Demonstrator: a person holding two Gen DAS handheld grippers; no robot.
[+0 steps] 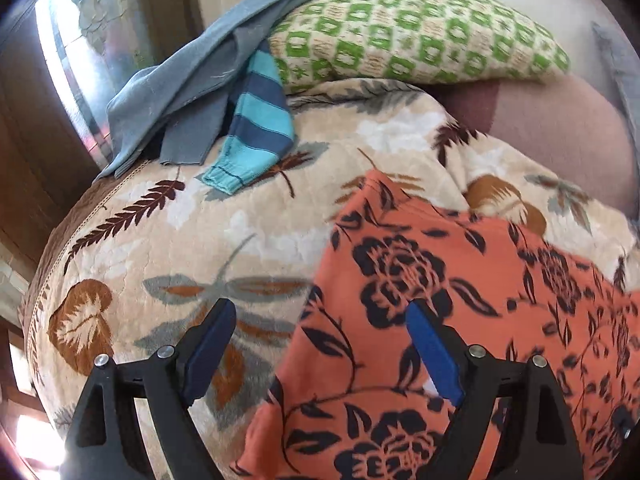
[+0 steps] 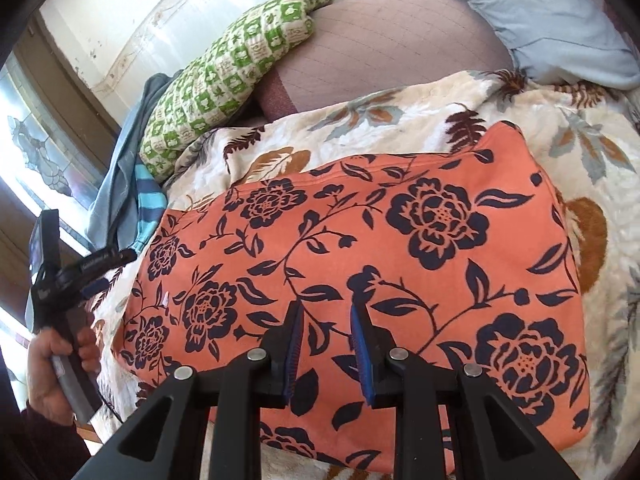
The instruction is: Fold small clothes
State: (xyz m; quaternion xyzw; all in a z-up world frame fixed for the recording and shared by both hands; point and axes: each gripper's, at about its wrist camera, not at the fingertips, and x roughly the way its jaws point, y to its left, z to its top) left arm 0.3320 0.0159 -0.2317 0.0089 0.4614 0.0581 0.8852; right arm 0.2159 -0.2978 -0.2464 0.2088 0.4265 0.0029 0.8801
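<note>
Matt cloth garment [image 2: 360,240] — plush, fuzzy blanket [image 1: 200,248].

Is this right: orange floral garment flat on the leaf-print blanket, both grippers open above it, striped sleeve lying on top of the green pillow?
One error: the striped sleeve is not on the green pillow. It lies on the leaf-print blanket beside the pillow, under a grey-blue garment, per the left wrist view. The orange floral garment does lie flat, with the left gripper and right gripper open.
</note>
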